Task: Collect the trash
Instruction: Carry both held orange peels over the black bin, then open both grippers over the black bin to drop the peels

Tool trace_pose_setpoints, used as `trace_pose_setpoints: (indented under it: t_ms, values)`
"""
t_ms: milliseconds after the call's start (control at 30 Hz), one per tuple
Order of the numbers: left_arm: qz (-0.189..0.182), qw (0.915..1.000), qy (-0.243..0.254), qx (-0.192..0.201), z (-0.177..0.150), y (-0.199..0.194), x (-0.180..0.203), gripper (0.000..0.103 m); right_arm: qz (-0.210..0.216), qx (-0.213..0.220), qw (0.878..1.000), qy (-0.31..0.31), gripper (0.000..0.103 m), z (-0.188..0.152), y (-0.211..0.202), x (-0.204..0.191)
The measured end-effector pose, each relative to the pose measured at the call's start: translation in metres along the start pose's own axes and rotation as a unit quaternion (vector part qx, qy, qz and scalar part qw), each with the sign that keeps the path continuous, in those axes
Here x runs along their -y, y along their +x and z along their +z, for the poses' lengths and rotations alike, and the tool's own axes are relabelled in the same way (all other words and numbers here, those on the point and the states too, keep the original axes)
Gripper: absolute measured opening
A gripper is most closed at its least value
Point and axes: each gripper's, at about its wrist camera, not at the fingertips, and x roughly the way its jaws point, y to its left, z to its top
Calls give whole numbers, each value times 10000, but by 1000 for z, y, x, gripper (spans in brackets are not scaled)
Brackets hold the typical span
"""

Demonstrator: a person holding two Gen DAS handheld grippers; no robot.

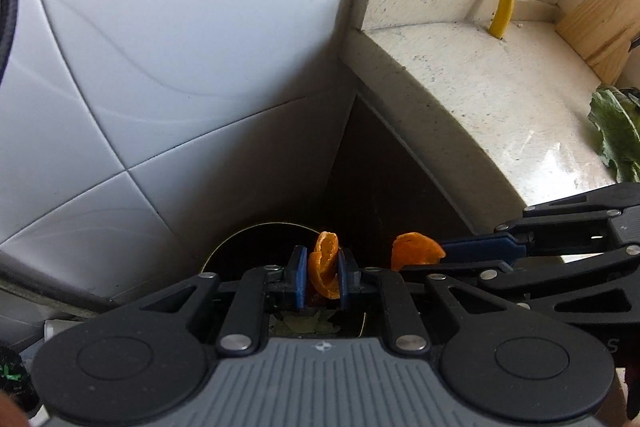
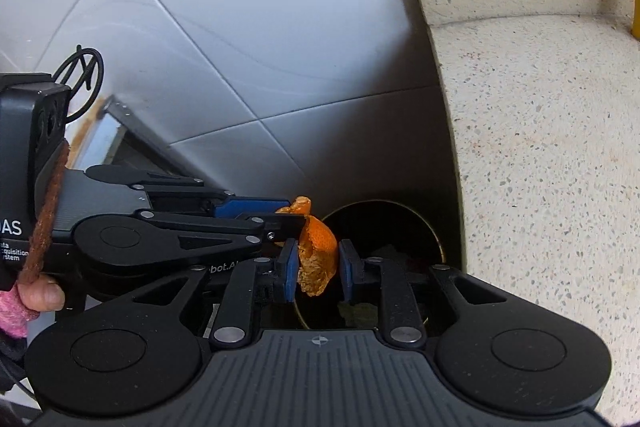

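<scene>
L wrist view: left tongs (image 1: 322, 273) clenched on an orange peel (image 1: 325, 263), long axis upright, lower centre of frame, w/ round dark bin (image 1: 224, 247) directly below. Right tongs come in from lower right gripping second peel (image 1: 416, 251), just beside bin rim.

R wrist view: right tongs (image 2: 318, 269) pinch their peel (image 2: 316, 259) loosely; bin mouth (image 2: 384, 223) just right and below. Leaf (image 1: 616, 135) waits on counter (image 1: 500, 99). Next, I'd guess: release both.

Soft daylight, dark shadowed corner, fisheye-bent edges, slight blur.
</scene>
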Motion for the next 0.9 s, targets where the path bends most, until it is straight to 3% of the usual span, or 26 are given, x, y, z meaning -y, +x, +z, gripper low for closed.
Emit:
trace_pose_setpoints:
  t_ms: [200, 400, 700, 800, 900]
  values:
    - [-6, 9999, 31, -157, 1, 14, -10, 14, -143, -158, 9997, 74, 36, 1, 14, -3]
    - [-25, 9994, -138, -321, -2, 21, -23, 23, -187, -224, 9995, 128, 52, 3, 16, -8]
    - [-49, 9995, -125, -289, 0, 17, -25, 38, -405, -91, 9989, 228, 53, -1, 4, -12]
    - [-66, 9997, -81, -213, 3, 11, -23, 39, -435, 13, 9987, 256, 56, -1, -5, -14]
    - [-41, 9999, 23, -114, 7, 2, -20, 40, -593, 127, 9979, 231, 67, 0, -13, -15]
